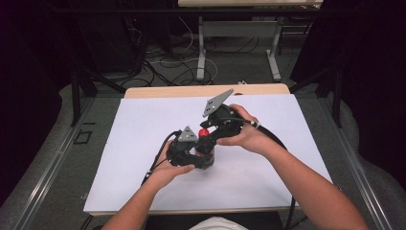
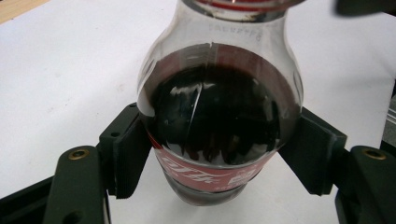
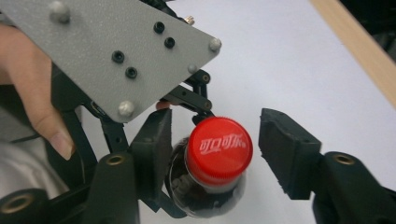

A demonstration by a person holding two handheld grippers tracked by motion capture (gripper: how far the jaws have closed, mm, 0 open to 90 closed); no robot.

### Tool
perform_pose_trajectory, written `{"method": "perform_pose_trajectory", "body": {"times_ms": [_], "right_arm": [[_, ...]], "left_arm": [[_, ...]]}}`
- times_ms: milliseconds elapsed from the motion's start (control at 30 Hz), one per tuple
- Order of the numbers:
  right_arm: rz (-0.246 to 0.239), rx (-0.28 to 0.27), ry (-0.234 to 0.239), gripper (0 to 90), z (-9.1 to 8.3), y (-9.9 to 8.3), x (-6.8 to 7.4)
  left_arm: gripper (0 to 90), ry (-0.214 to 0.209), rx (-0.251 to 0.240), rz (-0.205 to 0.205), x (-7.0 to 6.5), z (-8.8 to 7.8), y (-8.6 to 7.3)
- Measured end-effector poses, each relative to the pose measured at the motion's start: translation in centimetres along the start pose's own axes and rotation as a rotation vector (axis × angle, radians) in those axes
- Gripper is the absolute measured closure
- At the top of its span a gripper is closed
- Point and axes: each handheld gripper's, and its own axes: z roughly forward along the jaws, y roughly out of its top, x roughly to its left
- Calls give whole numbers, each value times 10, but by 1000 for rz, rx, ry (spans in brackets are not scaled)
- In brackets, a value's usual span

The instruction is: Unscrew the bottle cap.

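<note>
With the cola bottle (image 2: 219,121) standing mid-table clenched by the left gripper (image 2: 219,154), the right gripper (image 3: 212,144) stood released around the red cap (image 3: 219,149), probably needing to re-clench and twist, its free jaw at three o'clock.

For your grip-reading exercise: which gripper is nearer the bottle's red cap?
Right. The right gripper has its jaws standing open either side of the red cap; the left gripper clamps the bottle lower down.
</note>
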Motion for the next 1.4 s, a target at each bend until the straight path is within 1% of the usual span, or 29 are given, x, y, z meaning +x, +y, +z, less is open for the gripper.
{"method": "perform_pose_trajectory", "body": {"times_ms": [33,67,133,167,233,267,333,400,533,567,633,667,733,767,800,833,967,1000,1067,1100,1133,1167,1200,1233,1267,1300,1333,1367,1400], "right_arm": [[-1,-5,-17,420,0,-1,1],[16,-10,-49,420,-1,-2,4],[41,-24,-64,438,-2,-4,7],[49,-30,-61,446,-3,-4,9],[49,-53,-76,458,-2,-5,12],[50,-48,-72,469,-2,-5,13],[51,-49,-87,491,0,-5,13],[52,-45,-77,520,1,-5,12],[57,-41,-61,553,4,-4,10],[53,-46,-70,567,5,-4,9],[55,-37,-56,592,5,-3,7],[46,-27,-55,603,5,-3,6],[45,-25,-48,606,5,-2,4],[31,-17,-31,609,5,-1,3],[22,-11,-29,610,5,-1,3],[11,-8,-22,611,5,0,1],[-42,10,41,614,3,2,-6],[-45,13,61,614,3,2,-8],[-45,21,76,614,2,2,-10],[-39,25,77,614,1,2,-10],[-39,24,76,614,1,2,-10],[-50,16,74,614,1,2,-10],[-54,16,73,614,0,2,-11],[-41,20,70,614,-2,2,-10],[-39,18,67,614,-2,2,-10],[-45,10,62,614,-3,3,-11],[-46,6,62,614,-4,3,-11],[-43,3,43,614,-5,2,-11],[-37,2,43,614,-6,2,-12]], "left_arm": [[305,2,3,-2,1,0,0],[304,7,3,-5,1,0,0],[304,20,4,-9,2,-1,0],[304,24,6,-8,2,-1,0],[304,20,6,-7,3,-1,0],[304,21,7,-7,2,0,0],[305,12,11,-6,0,0,0],[304,1,12,-7,-1,1,0],[304,-3,13,-6,-3,2,0],[304,-5,13,-4,-3,3,0],[304,-5,14,1,-4,3,0],[304,-11,25,17,-3,2,1],[304,-15,27,7,-3,2,0],[304,-15,22,2,-4,2,0],[305,-10,18,-1,-4,2,0],[304,-9,21,6,-4,2,0],[304,-21,25,12,-4,3,0],[304,-19,21,9,-5,4,0],[305,-19,24,14,-5,4,0],[304,-19,24,15,-5,4,0],[304,-29,38,19,-5,3,1],[304,-29,37,19,-4,3,0],[304,-25,28,9,-5,4,0],[304,-16,17,17,-4,5,-1],[304,-19,24,8,-4,5,-1],[304,-17,24,11,-4,5,-1],[304,-15,14,8,-3,6,-2],[304,-14,19,9,-2,6,-2],[304,-15,19,-16,-2,6,-3]]}}
